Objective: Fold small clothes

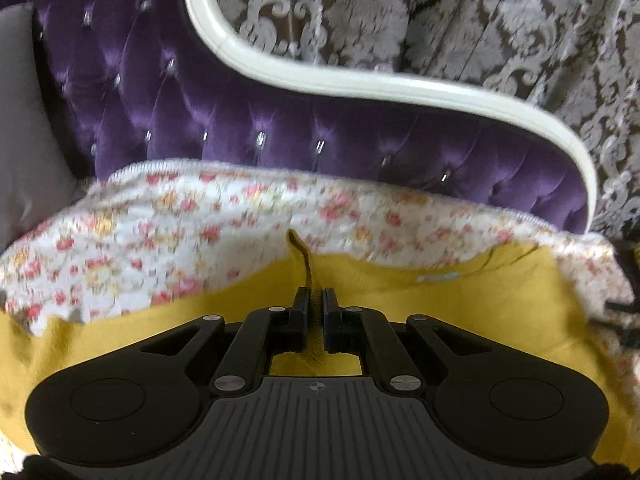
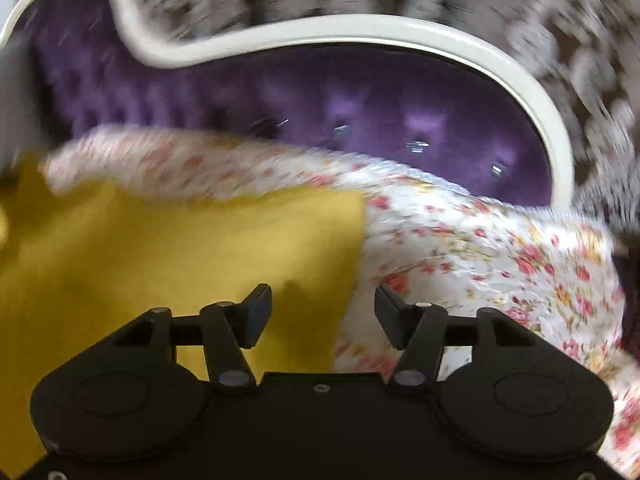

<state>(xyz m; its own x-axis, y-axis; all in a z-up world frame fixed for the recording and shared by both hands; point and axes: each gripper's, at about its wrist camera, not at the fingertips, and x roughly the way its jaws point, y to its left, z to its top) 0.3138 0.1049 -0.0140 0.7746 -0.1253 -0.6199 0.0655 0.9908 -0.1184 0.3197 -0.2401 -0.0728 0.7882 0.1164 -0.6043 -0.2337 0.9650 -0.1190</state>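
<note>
A mustard-yellow garment (image 1: pixel 400 300) lies on a floral bedspread (image 1: pixel 200 216). In the left wrist view my left gripper (image 1: pixel 315 294) is shut on a raised fold of the yellow cloth; a thin pinched ridge of it runs up from between the pads. A pale label (image 1: pixel 438 277) shows near the garment's right part. In the right wrist view my right gripper (image 2: pixel 323 300) stands open above the garment's right edge (image 2: pixel 352 248). Its left finger (image 2: pixel 256 312) hangs over the yellow cloth (image 2: pixel 160 252), its right finger (image 2: pixel 390 312) over the bedspread (image 2: pixel 480 248). Nothing is clamped between them.
A purple tufted headboard (image 1: pixel 280 136) with a curved cream frame (image 1: pixel 360 80) rises behind the bed. Grey damask wallpaper (image 1: pixel 480 12) fills the background. A grey pillow (image 1: pixel 20 120) leans at the far left. The right wrist view is blurred.
</note>
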